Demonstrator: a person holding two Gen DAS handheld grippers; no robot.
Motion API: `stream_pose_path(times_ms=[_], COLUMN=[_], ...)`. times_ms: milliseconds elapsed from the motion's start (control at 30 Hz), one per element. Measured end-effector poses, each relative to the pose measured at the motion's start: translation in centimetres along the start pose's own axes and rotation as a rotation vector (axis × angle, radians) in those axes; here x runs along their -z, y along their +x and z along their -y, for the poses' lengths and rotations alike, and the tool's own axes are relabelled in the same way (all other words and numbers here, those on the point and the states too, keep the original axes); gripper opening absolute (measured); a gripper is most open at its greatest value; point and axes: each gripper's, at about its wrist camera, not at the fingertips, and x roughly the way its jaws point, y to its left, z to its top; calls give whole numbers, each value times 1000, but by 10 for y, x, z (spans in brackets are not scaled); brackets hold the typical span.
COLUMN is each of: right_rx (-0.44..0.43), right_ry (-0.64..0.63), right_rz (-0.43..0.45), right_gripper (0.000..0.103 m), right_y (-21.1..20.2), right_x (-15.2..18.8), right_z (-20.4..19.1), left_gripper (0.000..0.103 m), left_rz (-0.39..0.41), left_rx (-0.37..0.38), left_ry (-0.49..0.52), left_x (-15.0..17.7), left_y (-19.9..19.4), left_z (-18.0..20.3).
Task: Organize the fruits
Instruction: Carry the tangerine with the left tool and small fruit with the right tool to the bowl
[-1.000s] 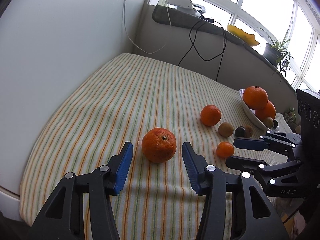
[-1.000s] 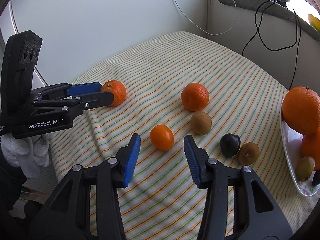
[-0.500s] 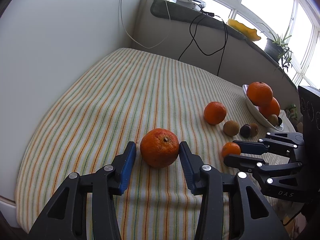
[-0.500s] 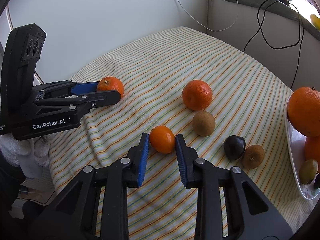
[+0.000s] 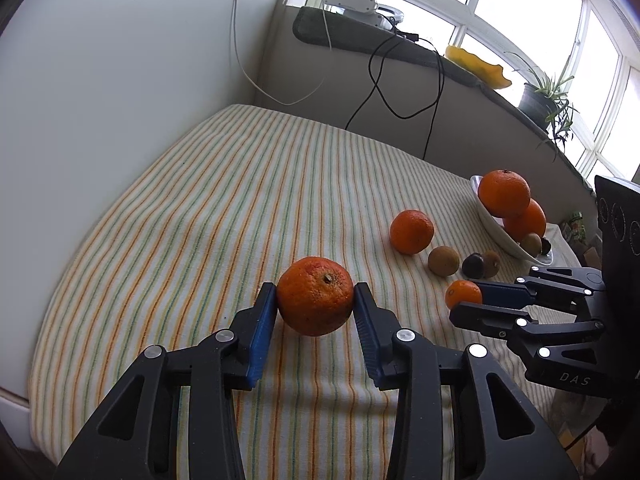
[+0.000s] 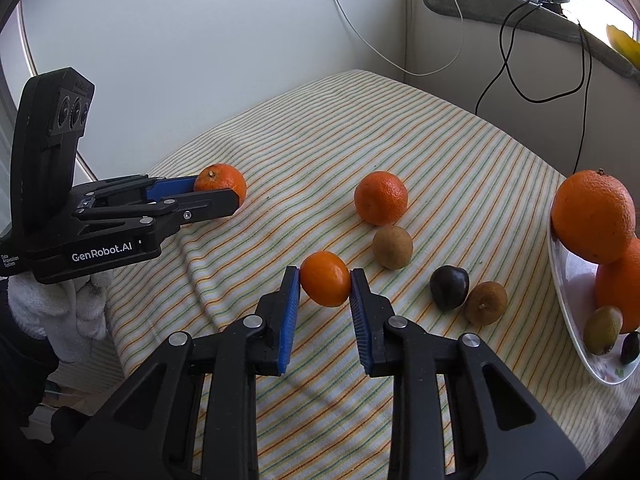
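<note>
Fruits are in both of my grippers. My left gripper [image 5: 315, 307] has its jaws closed onto a big rough orange [image 5: 315, 295], the blue pads [image 5: 262, 332] pressing on its two sides; from the right wrist view one finger hides the lower part of this orange, and I cannot tell if it touches the striped cloth [image 5: 224, 208] or is just above it. My right gripper [image 6: 325, 286] holds a small smooth mandarin [image 6: 325, 283] in a narrower grip, both pads [image 6: 289, 316] touching it. In the left wrist view only half of the mandarin shows behind the right fingers.

The big orange has a dry stem scar on top and darker reddish patches. The mandarin is bright and even in colour.

Further out on the cloth lies another orange [image 6: 380, 197], and just beside it a brown kiwi [image 6: 392, 247]. Near them a dark purple fruit [image 6: 449, 286] touches a second brownish fruit [image 6: 485, 302]; what kind these two are, I cannot tell. At the right edge a white dish [image 6: 576, 320] carries two large oranges [image 6: 593, 214], a kiwi and something dark, but the frame cuts off the dish. A white-gloved hand [image 6: 60, 304] under the left gripper is partly hidden.
</note>
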Motion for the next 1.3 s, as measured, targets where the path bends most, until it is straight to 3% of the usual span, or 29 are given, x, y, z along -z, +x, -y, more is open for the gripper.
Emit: stream_pose_path(times_ms=[433,867,1300], right_rx=[40,121,174], right_ry=[70,166,236], right_rz=[83,159,203], right_gripper=[26,26,26], right_y=[-62,-116,-140], right_x=[26,52,67], right_z=[39,100,157], left_gripper=[37,37,37], left_rz=[40,21,-3], left_rx=[95,180,227], left_ry=[62,132,194], left_x=[-13,-22,-29], left_y=[-11,13,38], left_z=[59,131,192])
